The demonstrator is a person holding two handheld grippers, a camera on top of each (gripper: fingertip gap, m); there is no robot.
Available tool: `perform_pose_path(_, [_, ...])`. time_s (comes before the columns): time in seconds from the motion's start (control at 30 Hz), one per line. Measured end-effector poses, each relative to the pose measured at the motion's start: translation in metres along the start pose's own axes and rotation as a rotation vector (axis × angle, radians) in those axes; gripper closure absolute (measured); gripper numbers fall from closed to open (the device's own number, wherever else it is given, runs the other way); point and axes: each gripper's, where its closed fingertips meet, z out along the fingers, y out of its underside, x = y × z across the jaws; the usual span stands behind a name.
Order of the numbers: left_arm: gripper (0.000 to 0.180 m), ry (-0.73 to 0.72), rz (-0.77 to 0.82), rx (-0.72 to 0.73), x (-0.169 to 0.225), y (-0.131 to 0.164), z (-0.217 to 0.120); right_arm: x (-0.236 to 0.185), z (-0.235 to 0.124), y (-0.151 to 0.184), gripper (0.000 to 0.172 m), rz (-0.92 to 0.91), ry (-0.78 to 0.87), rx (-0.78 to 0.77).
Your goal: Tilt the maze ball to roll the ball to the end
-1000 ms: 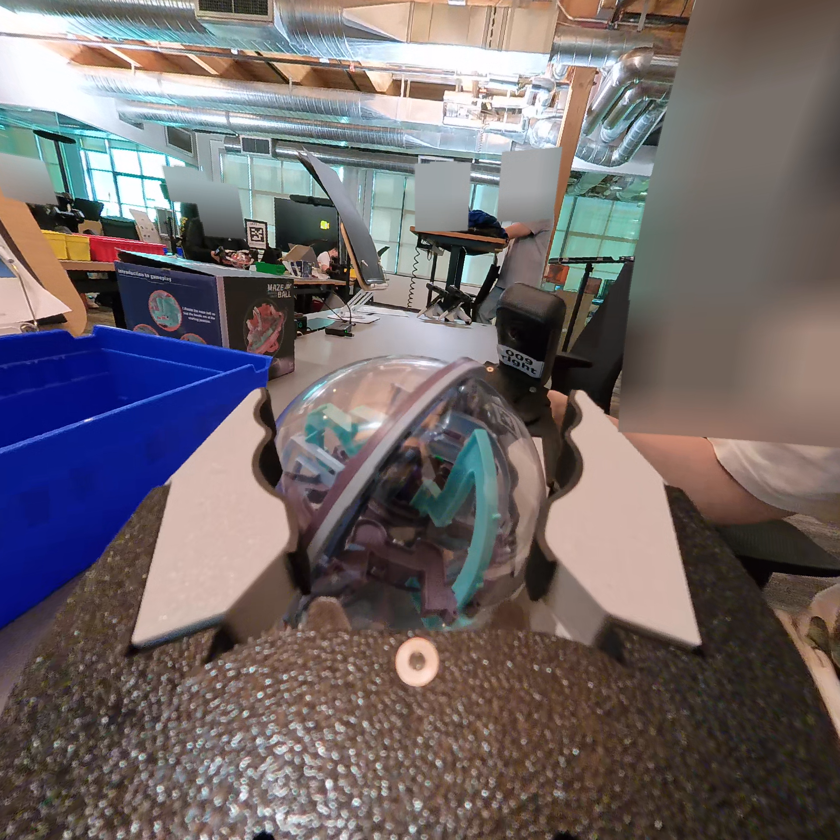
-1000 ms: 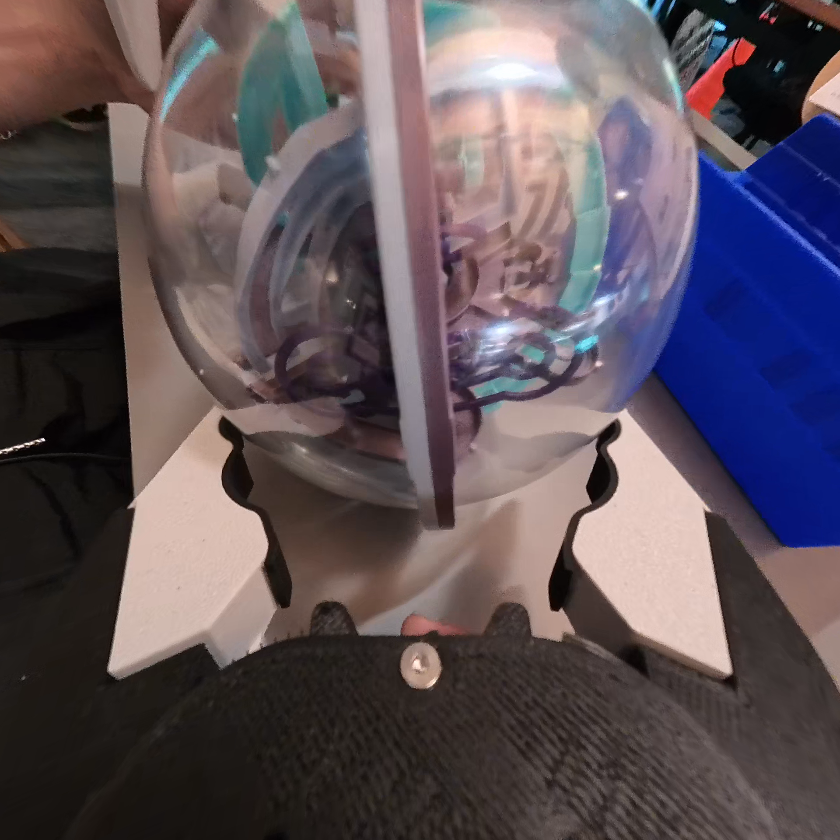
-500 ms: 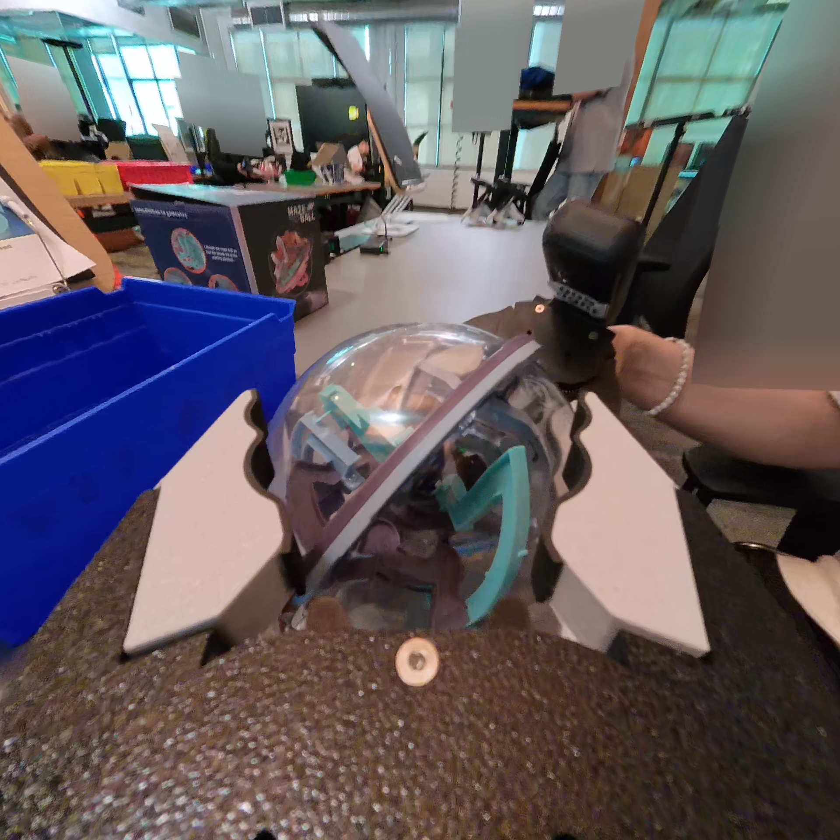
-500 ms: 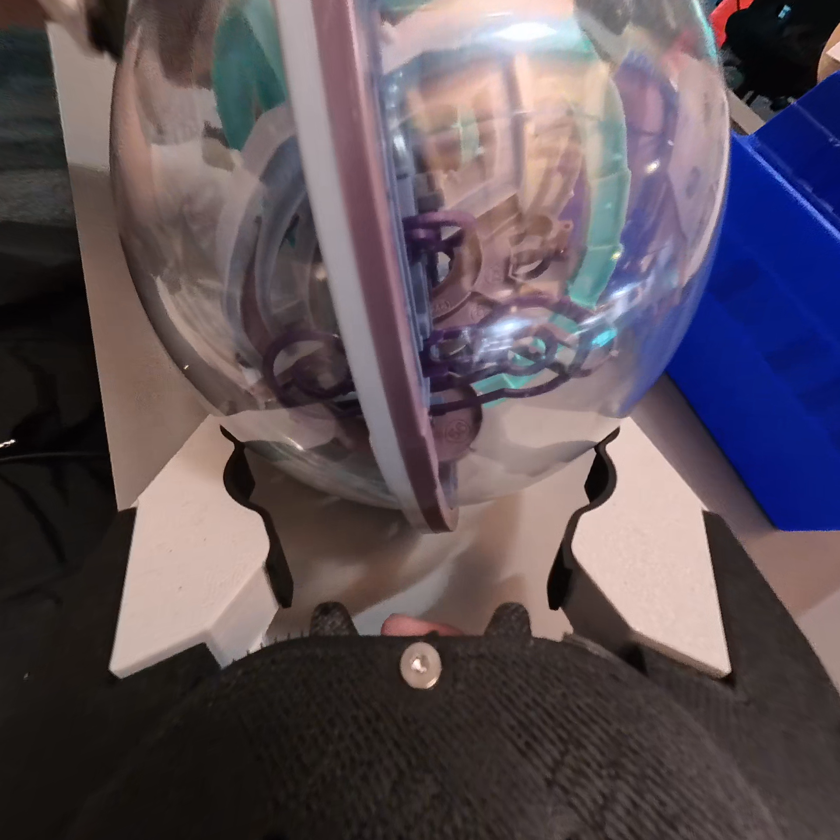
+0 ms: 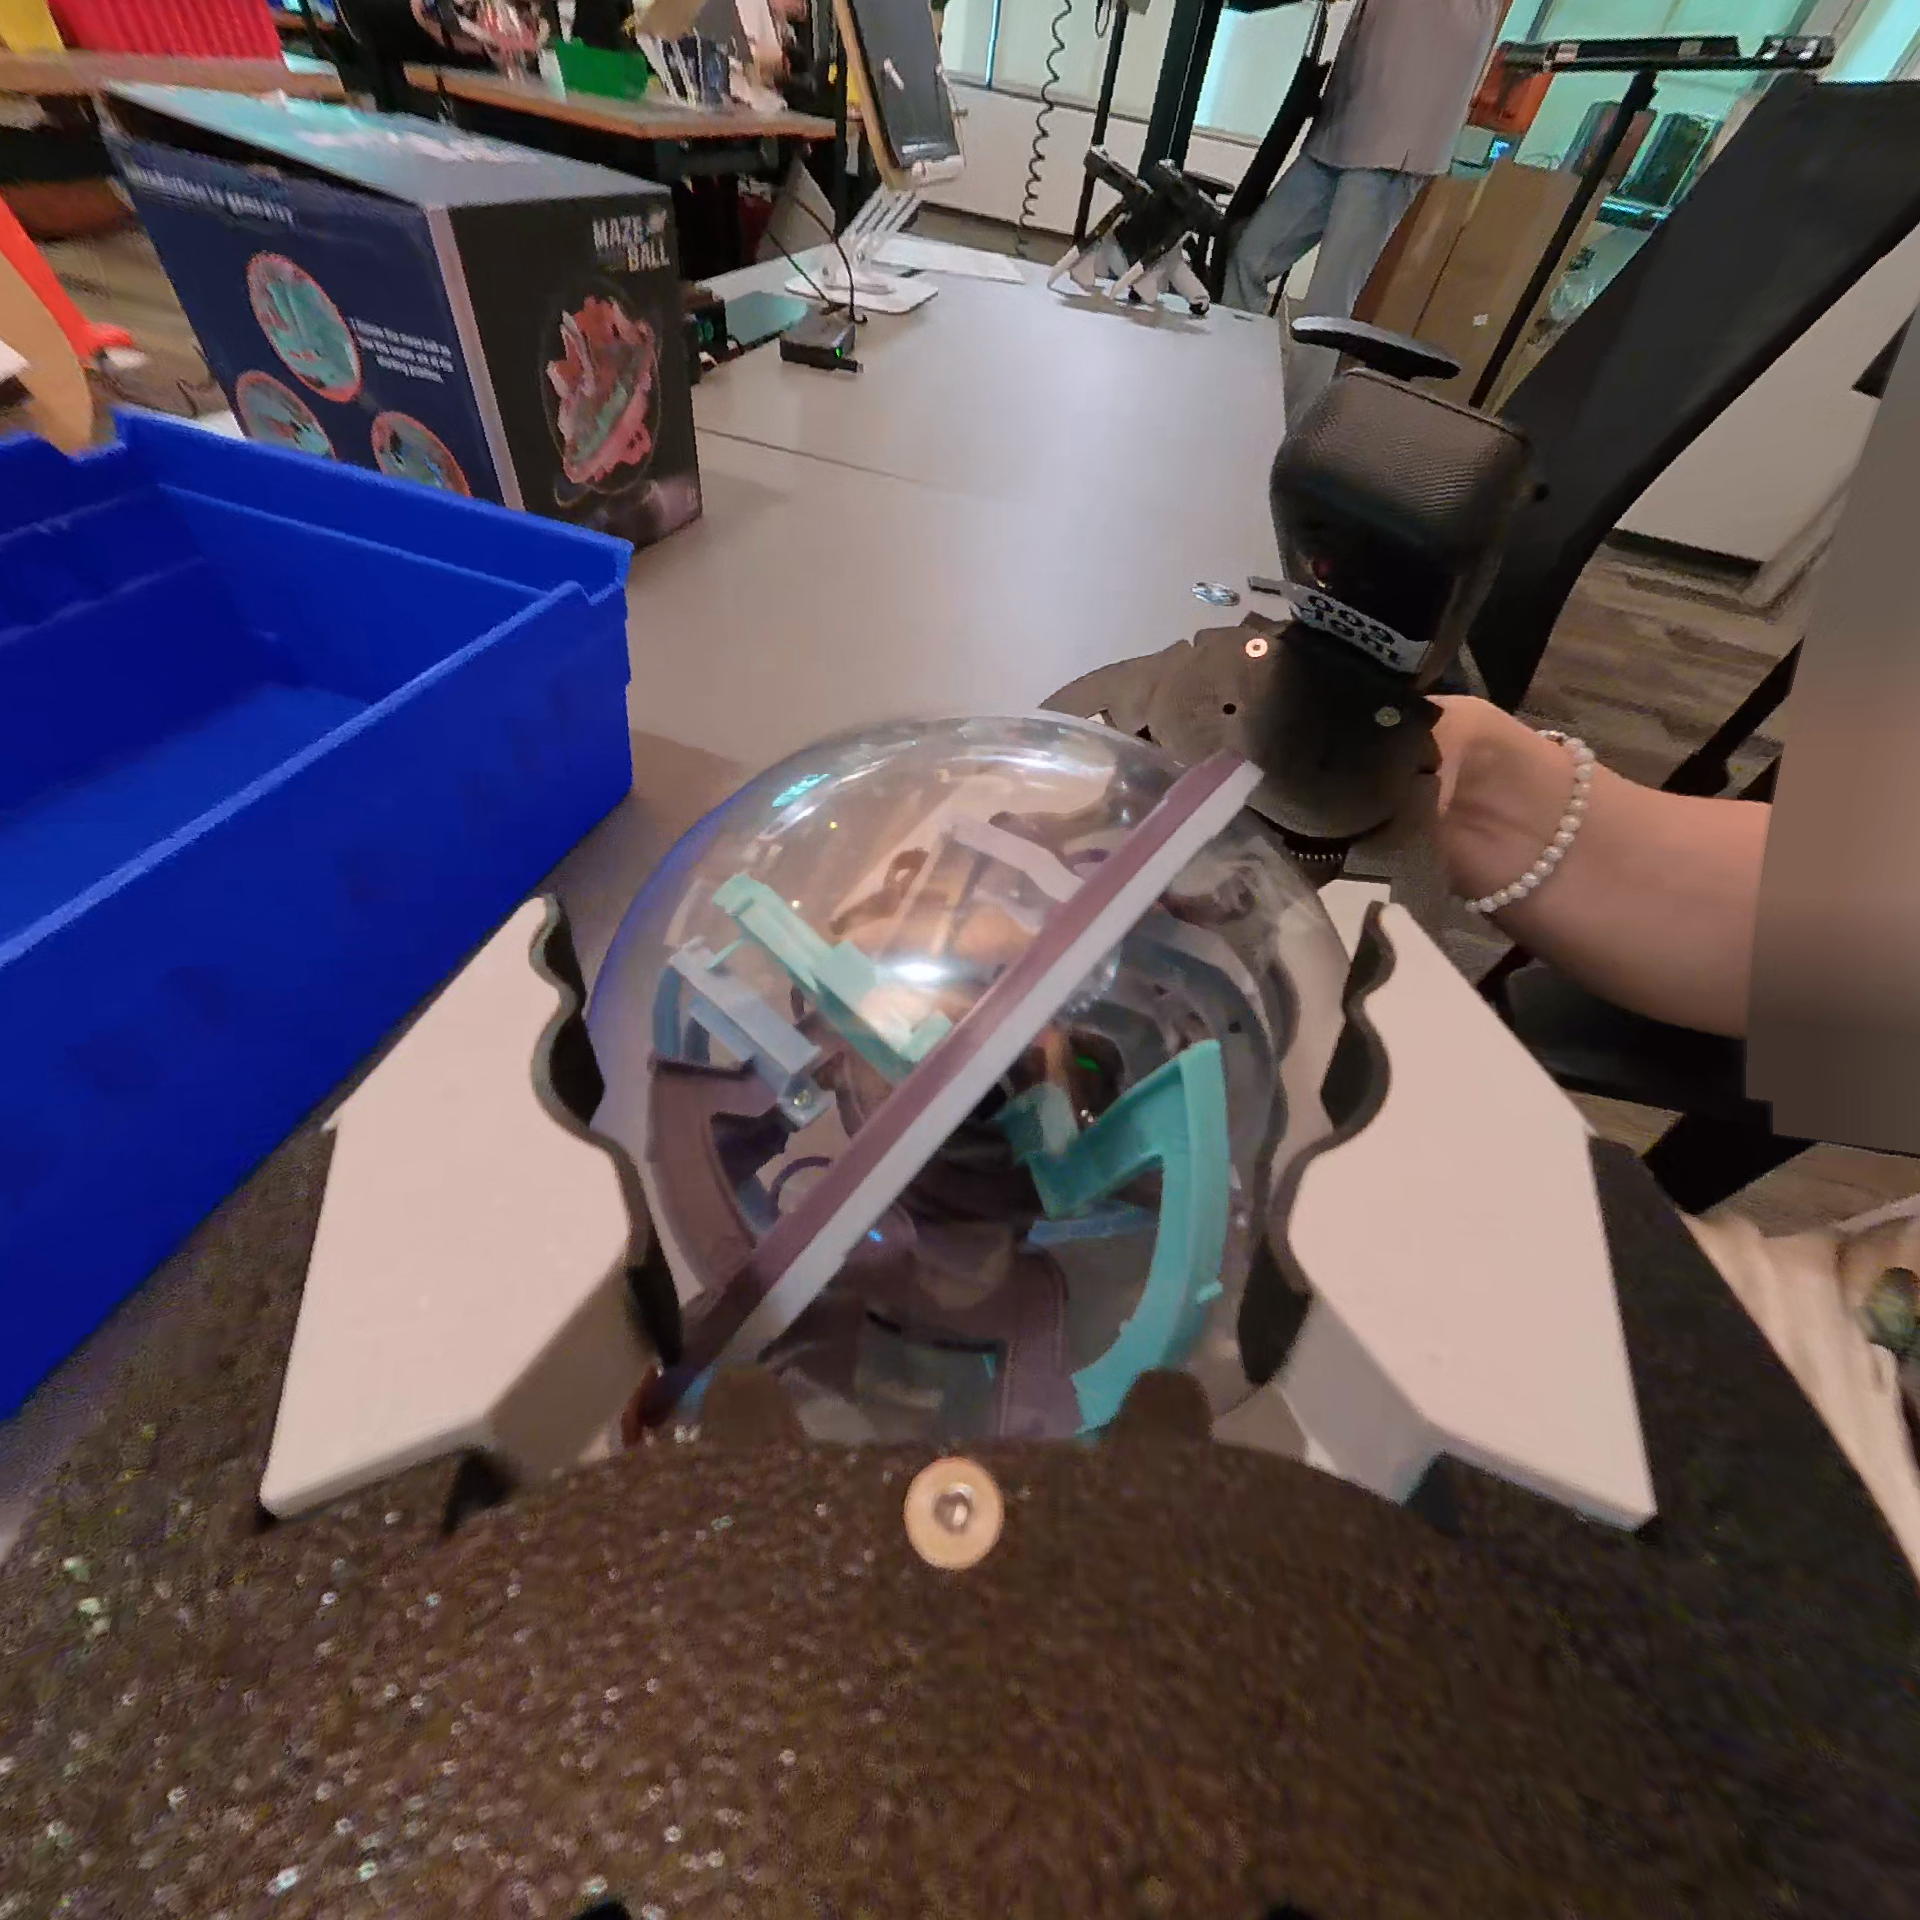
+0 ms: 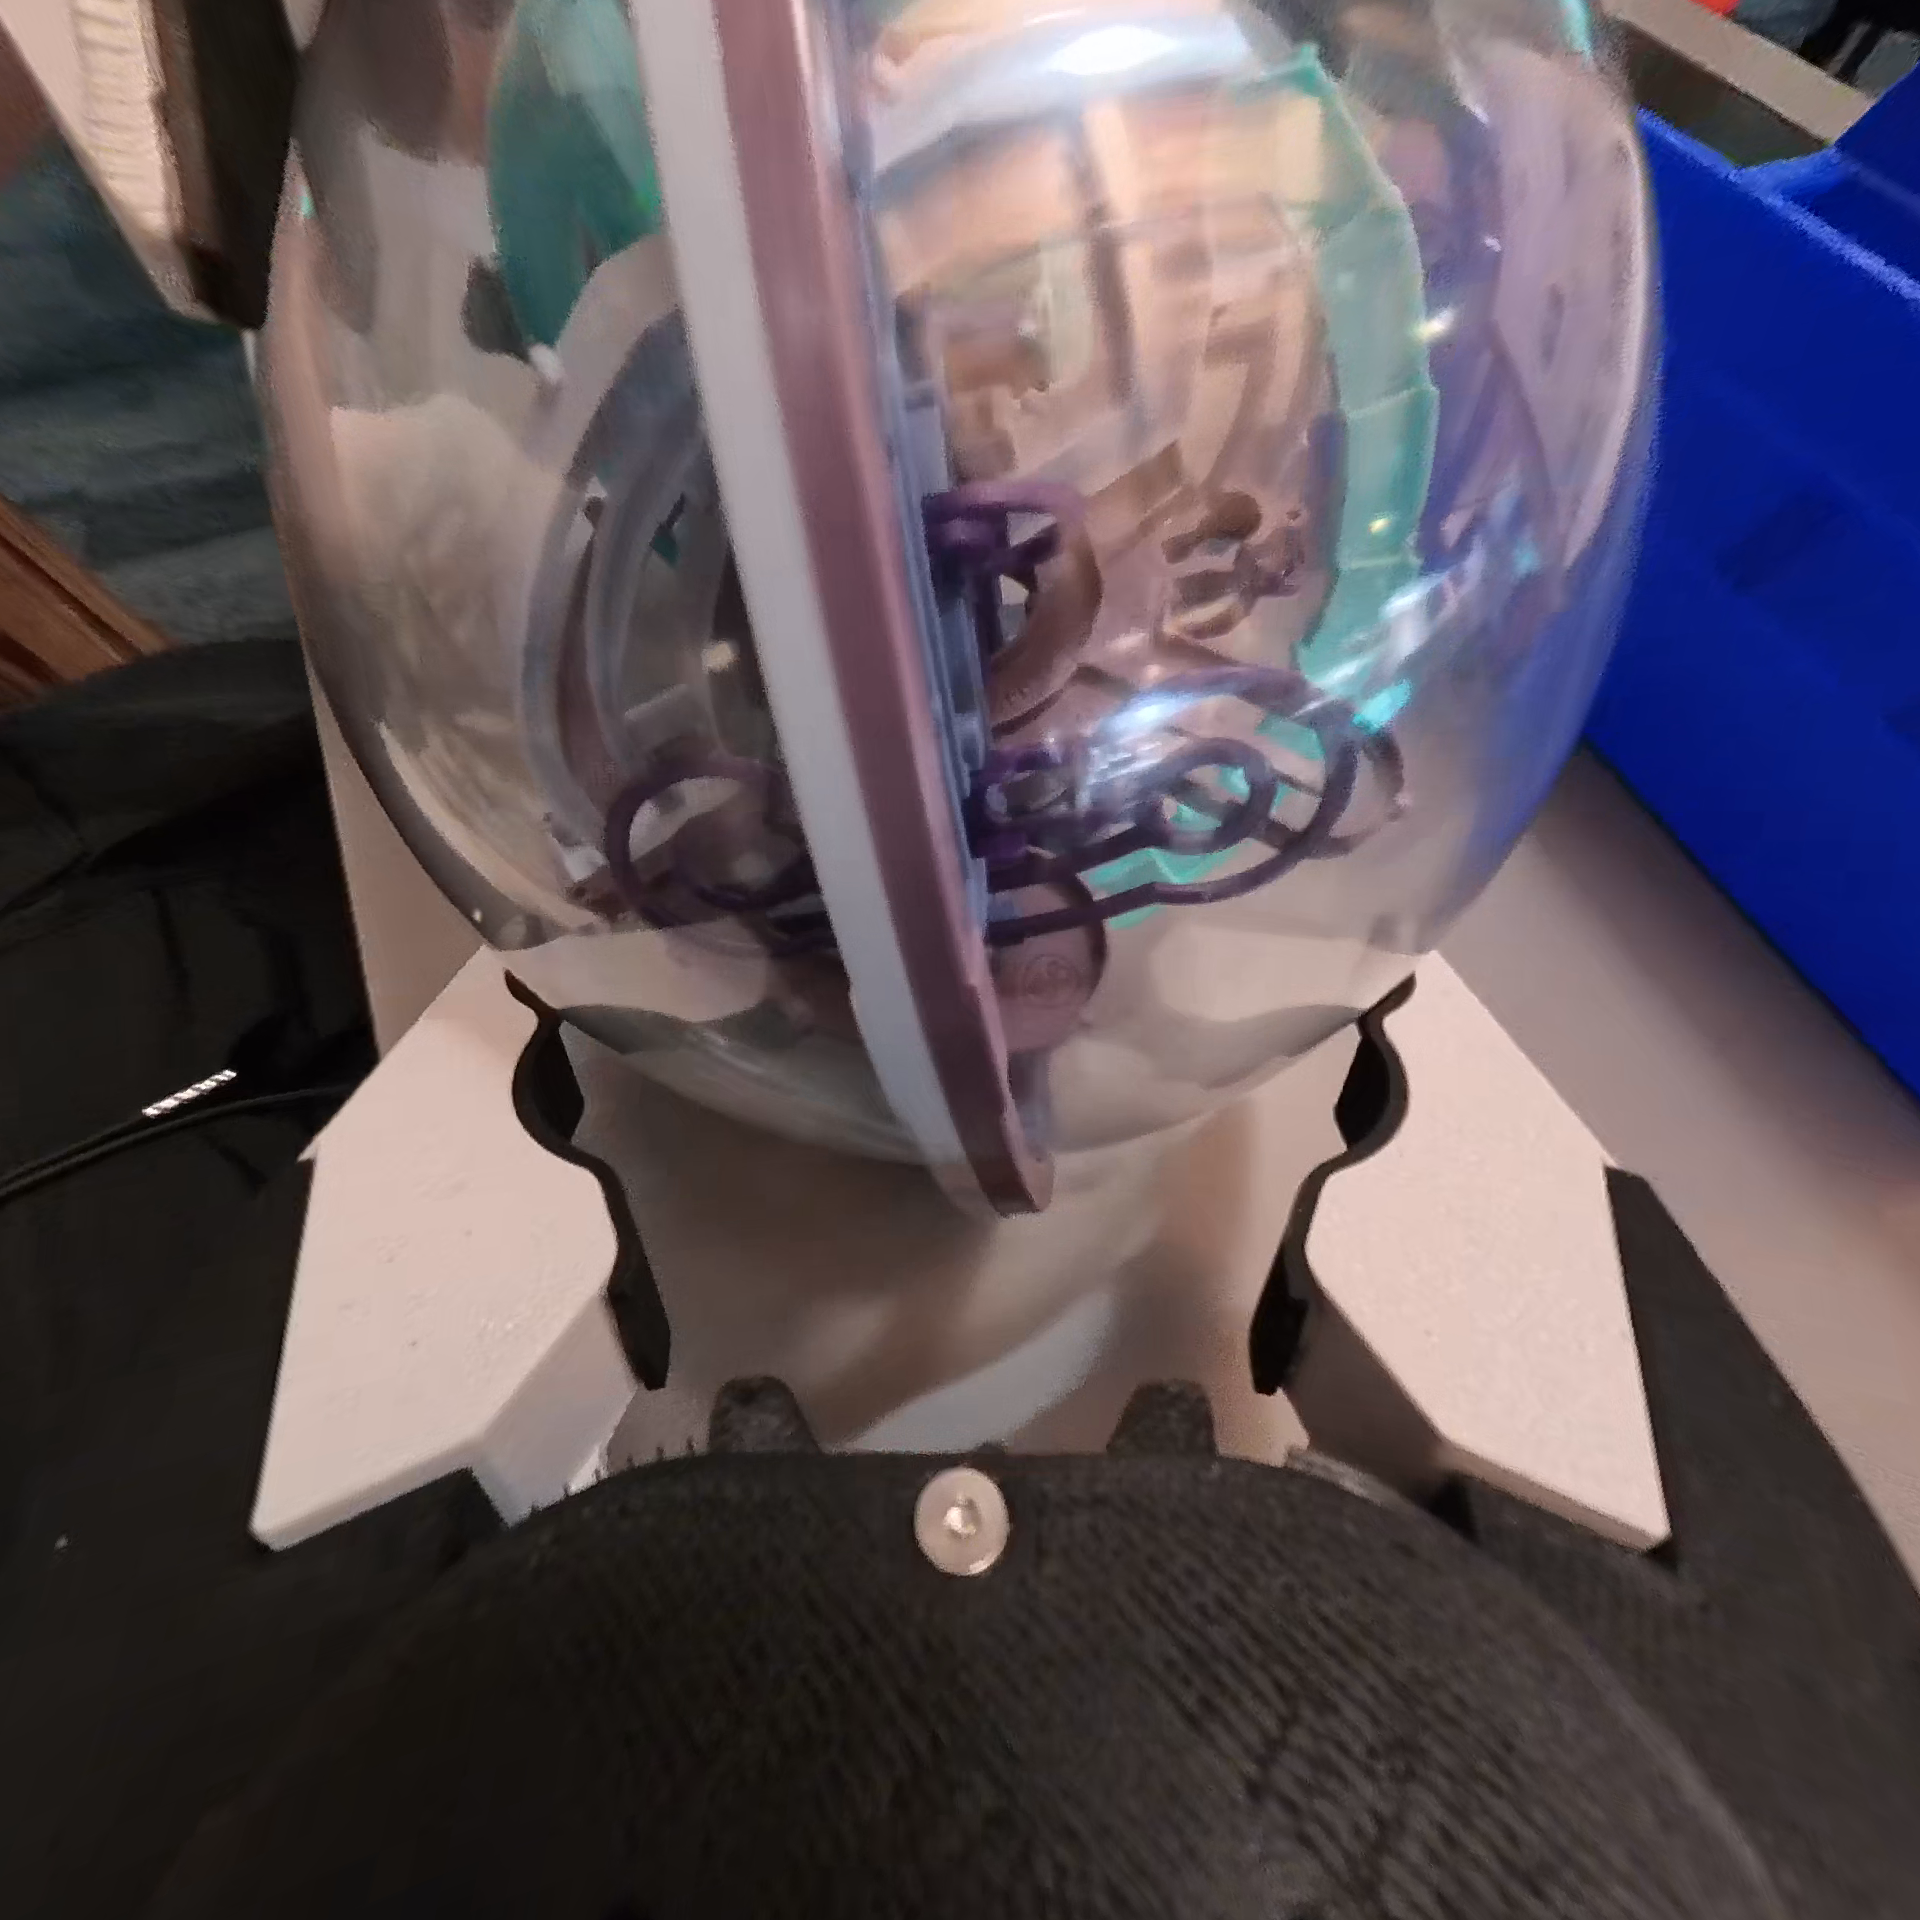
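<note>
- Clear plastic maze ball (image 5: pixel 935 1049), with teal and purple tracks inside and a mauve-and-white rim band running diagonally, held up above the grey tabletop (image 5: pixel 966 468) between both grippers.
- Left gripper (image 5: pixel 961 997): wide apart, white fingers (image 5: pixel 468 1195) pressed on the sphere's two sides.
- Right gripper (image 6: pixel 956 1049): also spread wide; its fingertips (image 6: pixel 540 1049) meet the sphere's lower curve, rim band nearly upright in this view. Grip firmness cannot be told.
- Blue plastic bin (image 5: pixel 260 727) just beside the ball.
- Dark printed cardboard box (image 5: pixel 416 312) stands behind the bin.
</note>
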Motion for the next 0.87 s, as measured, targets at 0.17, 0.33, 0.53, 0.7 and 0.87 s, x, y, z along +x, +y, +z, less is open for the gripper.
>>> perform_pose_path(0.17, [0.042, 0.021, -0.070, -0.039, -0.004, 0.000, 0.002, -0.001, 0.000, -0.002, 0.024, 0.065, -0.030, 0.021])
perform_pose_path(0.33, [0.042, 0.026, -0.108, -0.063, -0.006, 0.000, 0.004, -0.003, 0.000, -0.004, 0.025, 0.098, -0.061, 0.034])
perform_pose_path(0.53, [0.041, 0.038, -0.113, -0.069, -0.007, 0.001, 0.000, -0.006, 0.002, -0.006, 0.025, 0.122, -0.073, 0.038])
perform_pose_path(0.7, [0.040, 0.035, -0.110, -0.073, -0.009, 0.002, -0.004, -0.011, 0.006, -0.010, 0.025, 0.180, -0.089, 0.048])
perform_pose_path(0.87, [0.040, 0.031, -0.110, -0.069, -0.010, 0.003, -0.005, -0.012, 0.007, -0.012, 0.025, 0.215, -0.101, 0.061])
